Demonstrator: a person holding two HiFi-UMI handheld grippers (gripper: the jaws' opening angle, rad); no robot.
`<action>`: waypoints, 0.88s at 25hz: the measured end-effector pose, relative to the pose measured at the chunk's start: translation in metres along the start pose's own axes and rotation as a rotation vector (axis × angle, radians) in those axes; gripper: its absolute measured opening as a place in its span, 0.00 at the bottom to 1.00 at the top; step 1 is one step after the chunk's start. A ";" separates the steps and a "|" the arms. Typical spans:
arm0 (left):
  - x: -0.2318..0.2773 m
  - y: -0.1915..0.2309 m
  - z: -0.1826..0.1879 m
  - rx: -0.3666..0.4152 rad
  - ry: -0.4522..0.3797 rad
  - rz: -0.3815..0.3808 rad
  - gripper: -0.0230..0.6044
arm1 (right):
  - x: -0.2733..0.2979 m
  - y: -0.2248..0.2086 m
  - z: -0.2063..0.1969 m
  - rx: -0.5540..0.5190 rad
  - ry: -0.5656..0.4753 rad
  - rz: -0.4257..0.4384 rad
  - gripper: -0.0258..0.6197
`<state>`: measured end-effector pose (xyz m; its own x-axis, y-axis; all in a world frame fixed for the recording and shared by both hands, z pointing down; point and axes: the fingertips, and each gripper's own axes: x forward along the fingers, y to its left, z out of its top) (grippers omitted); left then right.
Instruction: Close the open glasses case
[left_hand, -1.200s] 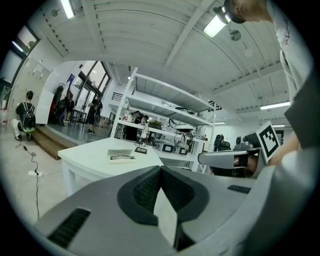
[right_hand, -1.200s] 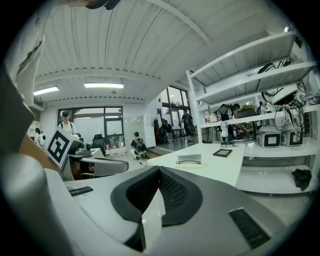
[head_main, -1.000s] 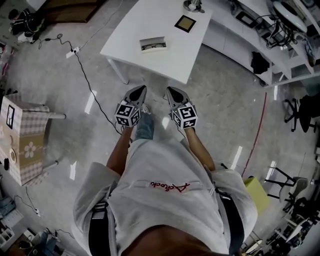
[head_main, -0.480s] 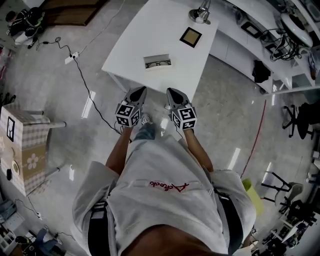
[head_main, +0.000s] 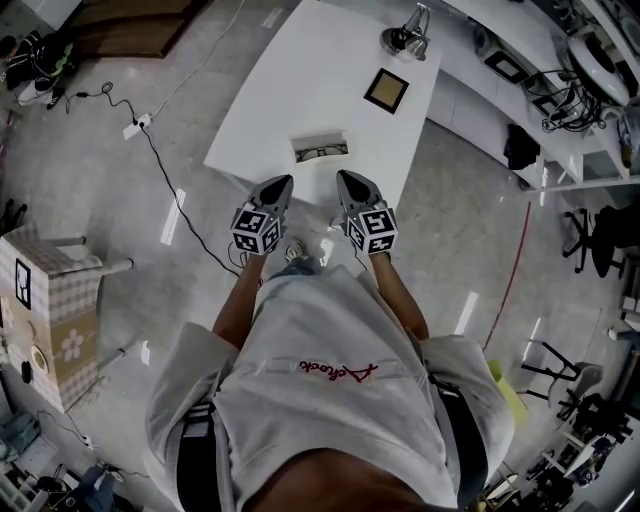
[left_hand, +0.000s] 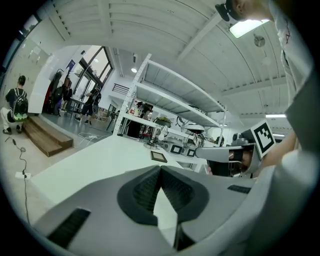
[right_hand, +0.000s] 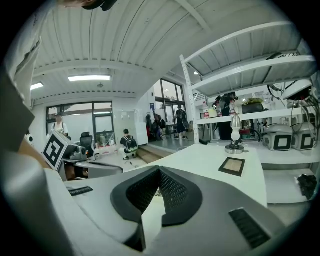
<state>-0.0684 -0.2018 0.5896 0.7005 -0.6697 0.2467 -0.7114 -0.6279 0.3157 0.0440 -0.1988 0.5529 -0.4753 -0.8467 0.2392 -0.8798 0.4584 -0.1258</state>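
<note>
The open glasses case (head_main: 321, 149), a pale box with dark glasses inside, lies near the front edge of the white table (head_main: 280, 90). In the head view both grippers are held side by side in front of the person, just short of that edge. My left gripper (head_main: 286, 180) points at the table below and left of the case, and my right gripper (head_main: 342, 177) below and right of it. In the left gripper view the left gripper (left_hand: 160, 167) has its jaws meeting at the tip with nothing between them. The right gripper (right_hand: 159, 169) stands the same way. The jaws hide the case in both gripper views.
A small framed picture (head_main: 386, 90) and a metal desk lamp (head_main: 405, 38) stand further back on the table. A cable with a power strip (head_main: 140, 125) runs over the floor at left. A chequered box (head_main: 50, 310) stands at far left, shelves and office chairs at right.
The table and the case have come closer to the grippers in the head view as the person walked towards them. Both grippers have stayed shut and side by side.
</note>
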 end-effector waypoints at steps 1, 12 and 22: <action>0.003 0.005 0.001 -0.002 0.003 -0.005 0.07 | 0.006 -0.001 0.001 0.001 0.000 -0.001 0.05; 0.022 0.022 -0.008 -0.007 0.064 -0.051 0.07 | 0.024 -0.014 -0.011 0.025 0.032 -0.036 0.05; 0.038 0.022 -0.015 -0.033 0.097 -0.015 0.07 | 0.039 -0.032 -0.008 0.030 0.048 0.005 0.05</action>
<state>-0.0572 -0.2350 0.6198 0.7145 -0.6175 0.3288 -0.6995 -0.6231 0.3498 0.0539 -0.2446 0.5740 -0.4799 -0.8298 0.2848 -0.8773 0.4539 -0.1557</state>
